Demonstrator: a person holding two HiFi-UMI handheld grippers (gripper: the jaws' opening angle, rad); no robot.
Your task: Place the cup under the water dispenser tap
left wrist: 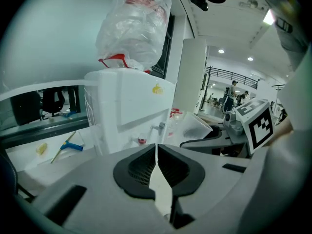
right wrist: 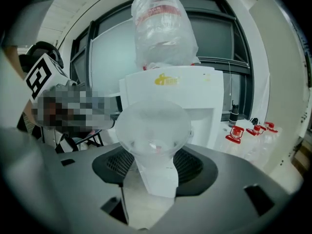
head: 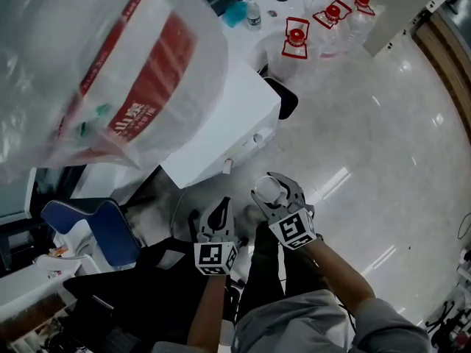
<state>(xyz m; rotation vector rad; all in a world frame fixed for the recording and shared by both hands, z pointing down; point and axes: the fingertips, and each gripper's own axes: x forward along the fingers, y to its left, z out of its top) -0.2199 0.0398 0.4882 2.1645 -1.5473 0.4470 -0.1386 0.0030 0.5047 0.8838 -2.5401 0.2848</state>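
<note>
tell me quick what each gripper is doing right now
Left gripper: closed, nothing between its jaws.
Right gripper: closed on the clear plastic cup.

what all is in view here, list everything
water dispenser: one, white, standing in front of the window
water bottle: one, clear with a red label, on top of the water dispenser
tap: at least one, grey, on the water dispenser's front
spare bottles: three, clear with red caps, on the floor beyond the water dispenser
chair: one, blue, left of the water dispenser
cup: one, clear plastic, held short of the tap
left gripper: one, grey, shut and empty
right gripper: one, grey, shut on the cup
</note>
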